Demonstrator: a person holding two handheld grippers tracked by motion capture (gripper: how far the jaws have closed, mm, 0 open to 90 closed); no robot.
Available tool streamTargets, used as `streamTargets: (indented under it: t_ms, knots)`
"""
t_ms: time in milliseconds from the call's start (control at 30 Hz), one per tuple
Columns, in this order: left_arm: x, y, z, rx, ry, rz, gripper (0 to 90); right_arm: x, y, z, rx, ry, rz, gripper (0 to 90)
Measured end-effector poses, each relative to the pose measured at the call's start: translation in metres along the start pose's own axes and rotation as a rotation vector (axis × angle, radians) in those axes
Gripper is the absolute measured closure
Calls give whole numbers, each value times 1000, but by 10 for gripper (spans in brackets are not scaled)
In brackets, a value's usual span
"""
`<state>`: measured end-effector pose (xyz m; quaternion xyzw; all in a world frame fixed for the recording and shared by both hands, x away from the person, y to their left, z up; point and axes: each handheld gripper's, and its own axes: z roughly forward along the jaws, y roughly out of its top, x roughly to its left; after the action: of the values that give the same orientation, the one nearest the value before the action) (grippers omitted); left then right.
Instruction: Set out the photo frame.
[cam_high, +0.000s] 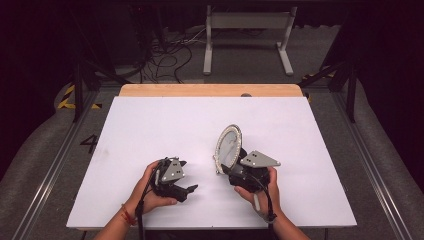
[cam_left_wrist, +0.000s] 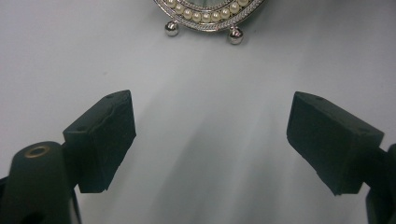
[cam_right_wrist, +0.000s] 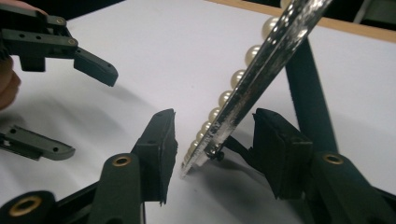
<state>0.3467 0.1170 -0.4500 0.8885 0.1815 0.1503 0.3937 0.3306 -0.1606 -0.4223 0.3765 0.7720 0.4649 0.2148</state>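
An oval silver frame (cam_high: 229, 145) with a pearl rim stands tilted on the white table, right of the middle. In the right gripper view its edge (cam_right_wrist: 261, 60) runs up between the jaws, with a black prop leg (cam_right_wrist: 310, 93) behind it. My right gripper (cam_right_wrist: 217, 149) straddles the frame's bottom edge; small gaps show on both sides, so the pads do not press. My left gripper (cam_left_wrist: 210, 135) is open with nothing in it and points at the frame's two ball feet (cam_left_wrist: 205, 16). From above, the left gripper (cam_high: 189, 176) sits just left of the right gripper (cam_high: 229, 169).
The white board (cam_high: 150, 130) has a wooden strip (cam_high: 210, 90) along its far edge. Beyond it, cables (cam_high: 165, 60) and a grey metal stand (cam_high: 247, 30) are on the floor. The person's hands hold both grippers near the front edge.
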Motion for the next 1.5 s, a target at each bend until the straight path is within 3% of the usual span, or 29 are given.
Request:
streamTargets:
  t_ms: [167, 400, 567, 700, 733, 900, 1000, 1200, 1500]
  knots:
    - [2, -1, 1, 5, 3, -1, 163, 1, -1, 2, -3, 6, -12, 618]
    - [6, 2, 0, -10, 6, -19, 162, -3, -2, 1, -2, 32, -2, 637]
    - [14, 15, 0, -34, 10, -32, 159, -12, -3, -1, 10, 76, 10, 687]
    - [22, 26, 2, -34, 0, -43, 155, -15, -2, -3, 28, 97, -12, 688]
    - [24, 29, 3, -41, -4, -47, 154, -18, -1, -4, 36, 120, -10, 690]
    - [31, 41, 13, -63, -4, -58, 155, -26, 1, -5, 52, 160, -16, 700]
    - [34, 48, 22, -69, -11, -62, 158, -34, 0, -7, 67, 212, -11, 728]
    - [36, 51, 32, -81, -20, -63, 162, -38, 0, -10, 79, 238, -24, 742]
    - [44, 55, 45, -103, -58, -109, 160, -42, -1, -12, 90, 261, -34, 751]
